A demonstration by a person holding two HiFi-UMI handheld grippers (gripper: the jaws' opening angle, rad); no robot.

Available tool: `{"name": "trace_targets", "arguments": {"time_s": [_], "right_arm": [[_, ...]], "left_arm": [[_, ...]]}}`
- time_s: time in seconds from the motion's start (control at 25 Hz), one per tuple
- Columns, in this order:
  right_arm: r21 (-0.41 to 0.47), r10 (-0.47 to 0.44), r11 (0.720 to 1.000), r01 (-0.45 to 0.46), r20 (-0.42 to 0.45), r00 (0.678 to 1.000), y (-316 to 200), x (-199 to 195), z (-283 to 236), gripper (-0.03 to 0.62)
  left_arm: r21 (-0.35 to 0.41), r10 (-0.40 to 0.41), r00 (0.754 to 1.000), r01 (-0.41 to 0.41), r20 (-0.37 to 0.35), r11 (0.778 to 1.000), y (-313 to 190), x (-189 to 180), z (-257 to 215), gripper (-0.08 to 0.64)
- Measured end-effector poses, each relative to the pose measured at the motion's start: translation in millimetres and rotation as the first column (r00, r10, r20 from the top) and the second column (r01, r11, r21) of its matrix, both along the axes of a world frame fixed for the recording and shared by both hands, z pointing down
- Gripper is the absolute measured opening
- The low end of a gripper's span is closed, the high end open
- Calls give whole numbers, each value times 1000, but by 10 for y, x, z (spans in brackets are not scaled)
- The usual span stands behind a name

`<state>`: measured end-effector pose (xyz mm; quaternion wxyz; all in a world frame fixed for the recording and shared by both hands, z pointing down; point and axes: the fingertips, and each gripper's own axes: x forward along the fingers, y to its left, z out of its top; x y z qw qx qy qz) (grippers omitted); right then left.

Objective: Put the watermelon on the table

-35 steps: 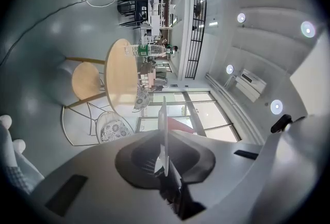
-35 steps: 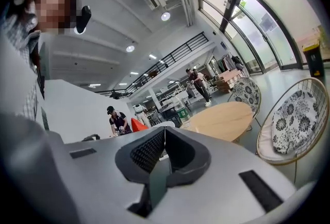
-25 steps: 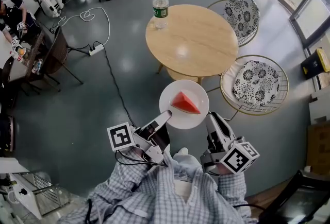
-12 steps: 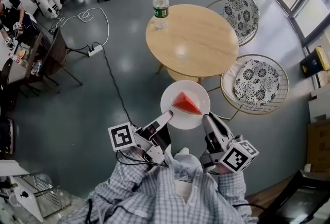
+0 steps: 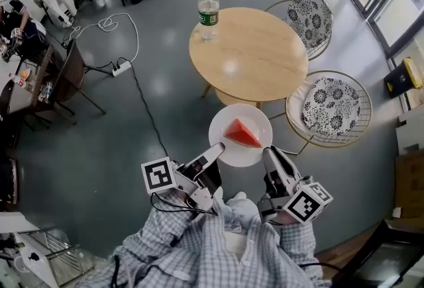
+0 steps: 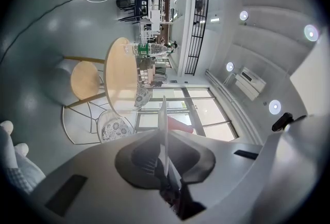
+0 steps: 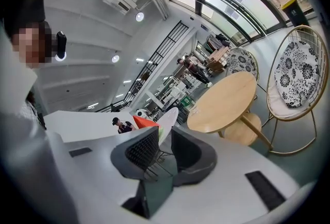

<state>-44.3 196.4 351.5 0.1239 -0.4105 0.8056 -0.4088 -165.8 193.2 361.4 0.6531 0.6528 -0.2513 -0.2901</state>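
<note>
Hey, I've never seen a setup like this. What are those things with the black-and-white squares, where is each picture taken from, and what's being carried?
No robot here: a person holds a two-jaw gripper in each hand; the marker cubes are part of them. The wide picture comes from a head camera looking down; the other two from cameras riding on each gripper, looking along its jaws. The left gripper and right gripper each pinch the rim of a white plate carrying a watermelon slice. Ahead stands a round wooden table with a water bottle on it, beside two cushioned wire chairs.
</note>
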Motion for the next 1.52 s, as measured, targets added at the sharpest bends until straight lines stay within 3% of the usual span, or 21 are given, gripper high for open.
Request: {"name": "trace_targets", "arguments": {"time_s": [0.8,0.96,1.52], "right_arm": [[24,35,999,-35,5,999,-52,-48,-20,83],[28,12,1000,-11,-24,1000,-160,7,27,83],[19,-12,1000,12,3,1000,-813,470,126,83]], "left_arm": [[27,28,1000,-28,-8,999,-91,-47,-5,32],[15,15,1000,-15,-4,1000,-173,15,33,32],[5,-19,1000,19,6,1000,-781,467,122,34]]}}
